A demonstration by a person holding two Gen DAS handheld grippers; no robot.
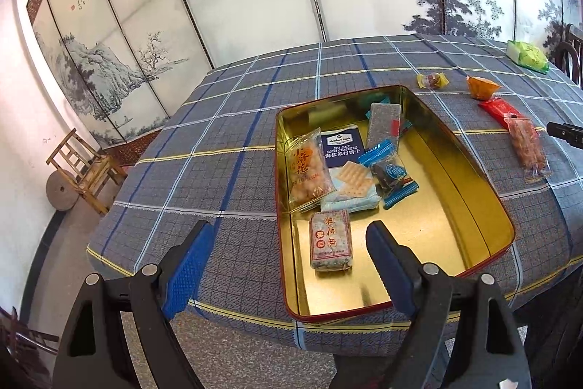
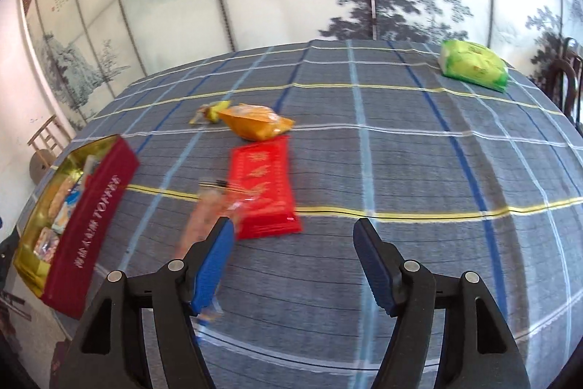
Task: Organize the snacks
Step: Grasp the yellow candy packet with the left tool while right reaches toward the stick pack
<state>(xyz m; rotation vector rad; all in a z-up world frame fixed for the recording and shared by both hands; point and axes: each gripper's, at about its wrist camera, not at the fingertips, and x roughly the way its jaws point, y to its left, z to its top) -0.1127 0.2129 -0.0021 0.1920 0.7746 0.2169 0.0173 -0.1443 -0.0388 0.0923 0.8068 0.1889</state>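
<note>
Blue-padded left gripper (image 1: 288,243) stood wide, empty, over the gold tin (image 1: 473,170) already holding several snacks. Our right gripper (image 2: 293,243) gaped empty above the plaid cloth (image 2: 400,152); beyond we noted a clear sausage pack (image 2: 198,221), red packet (image 2: 264,185), orange packet (image 2: 255,121), green pack (image 2: 473,62).

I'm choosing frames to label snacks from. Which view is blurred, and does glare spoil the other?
Right wrist view: motion blur smears the pinkish snack pack and red packet. Left wrist view: sharp; the gold tin shines, yet the cracker pack print stays readable.
</note>
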